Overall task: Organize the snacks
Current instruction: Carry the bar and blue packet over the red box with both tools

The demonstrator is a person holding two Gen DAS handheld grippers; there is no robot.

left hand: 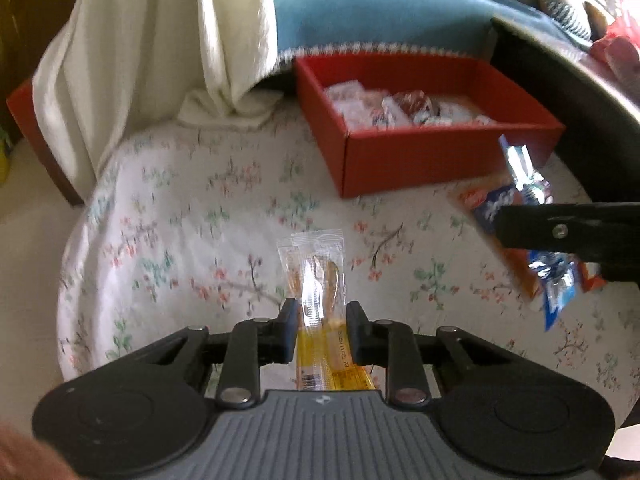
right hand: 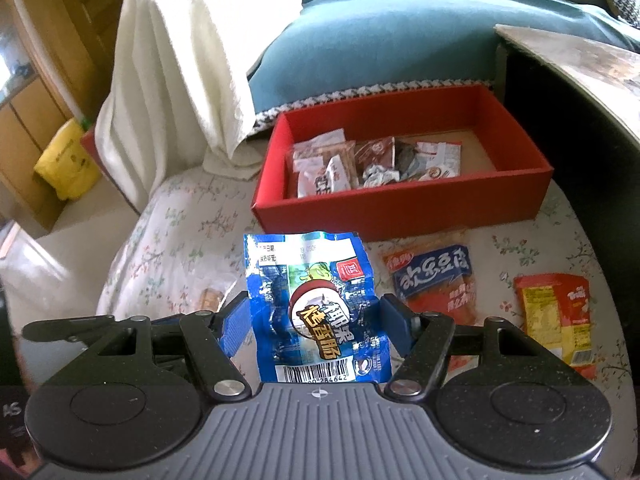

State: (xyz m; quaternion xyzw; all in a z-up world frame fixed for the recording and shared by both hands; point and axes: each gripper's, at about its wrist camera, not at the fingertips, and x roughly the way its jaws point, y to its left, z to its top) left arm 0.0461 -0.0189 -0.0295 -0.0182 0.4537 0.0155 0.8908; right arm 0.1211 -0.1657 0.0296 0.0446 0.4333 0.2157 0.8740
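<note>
Left gripper (left hand: 322, 320) clamped on clear sachet (left hand: 316, 268). Right gripper (right hand: 312, 316) clamped on blue packet (right hand: 316, 308). Both held above floral cloth (left hand: 192, 248), short of red box (right hand: 404, 210). Advise: carry over rim, lower, release among snacks inside.

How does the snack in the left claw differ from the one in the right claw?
The yellow snack stick is long, slim and partly clear; the blue sausage packet is broad, crinkled and opaque. The left gripper stands narrow on the stick; the right gripper spreads wider for the packet. Both are held above the floral cloth.
</note>
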